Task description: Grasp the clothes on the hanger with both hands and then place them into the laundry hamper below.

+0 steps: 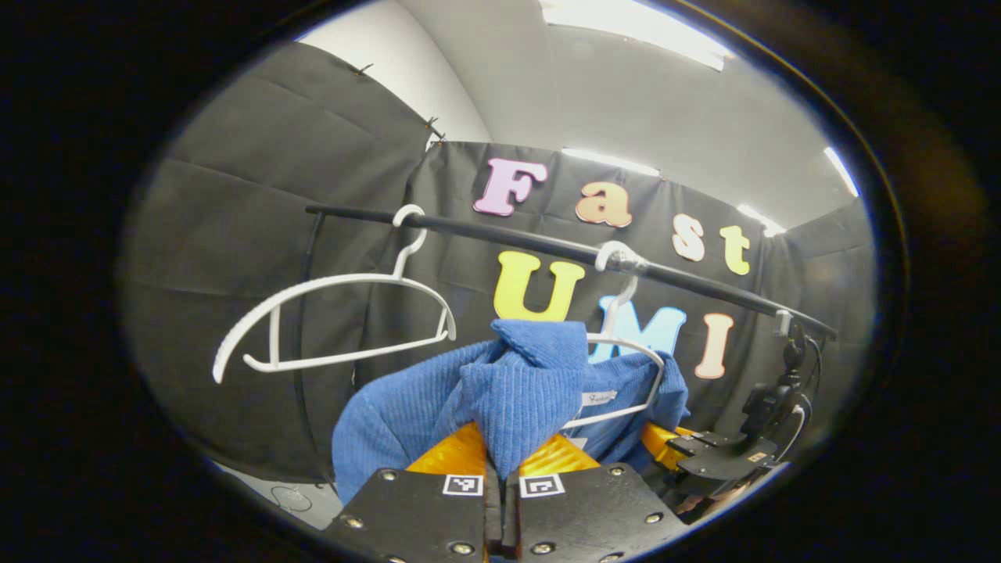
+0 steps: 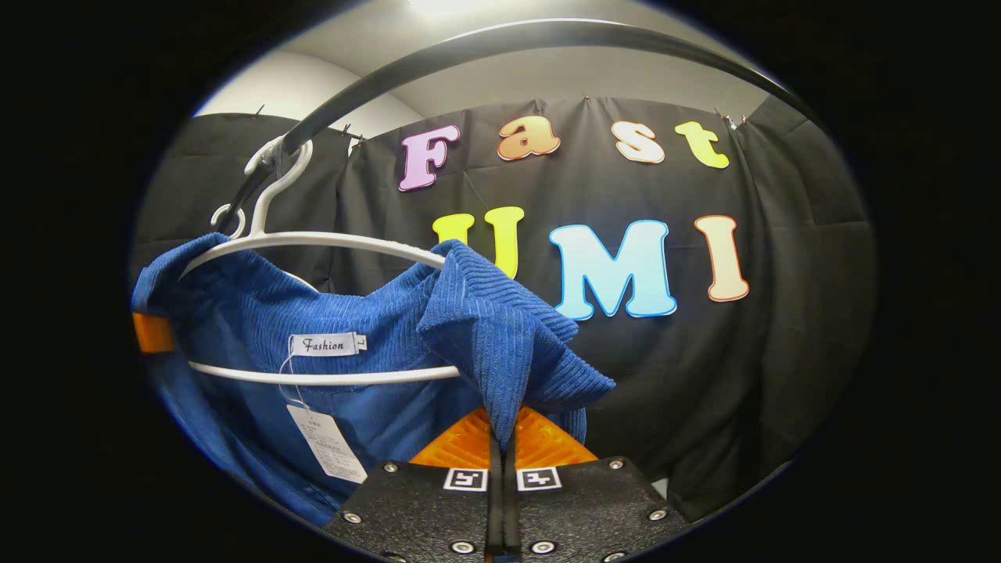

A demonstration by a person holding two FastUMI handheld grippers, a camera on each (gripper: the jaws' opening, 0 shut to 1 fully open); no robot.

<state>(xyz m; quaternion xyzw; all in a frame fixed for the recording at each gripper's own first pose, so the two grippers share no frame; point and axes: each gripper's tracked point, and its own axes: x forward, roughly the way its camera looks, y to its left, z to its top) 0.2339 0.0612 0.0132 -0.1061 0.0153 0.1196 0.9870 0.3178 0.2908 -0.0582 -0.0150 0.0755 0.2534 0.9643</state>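
**Left gripper view and right gripper view: both shoulders pinched, garment not yet off the hanger**

Left gripper view puts my left claw (image 1: 500,457) at the bottom, its orange fingers (image 1: 450,453) closed tight on a fold of the blue ribbed corduroy garment (image 1: 407,414), the cloth bunched up above the tips. Right gripper view tells the same of my right claw (image 2: 500,438): orange fingers (image 2: 547,438) pressed together on the other shoulder of the garment, which peaks above them.

Beyond the fingers, the garment drapes over the white plastic hanger (image 2: 328,242), with its neck label and paper tag (image 2: 327,442) hanging inside the collar. That hanger hooks on the black metal rail (image 1: 532,242). A second, bare white hanger (image 1: 328,320) hangs farther along the rail.

So the two-handed grasp looks done. What is left, as I judge it, is the larger part: working the shoulders free of the hanger, then lowering the garment into the laundry hamper.
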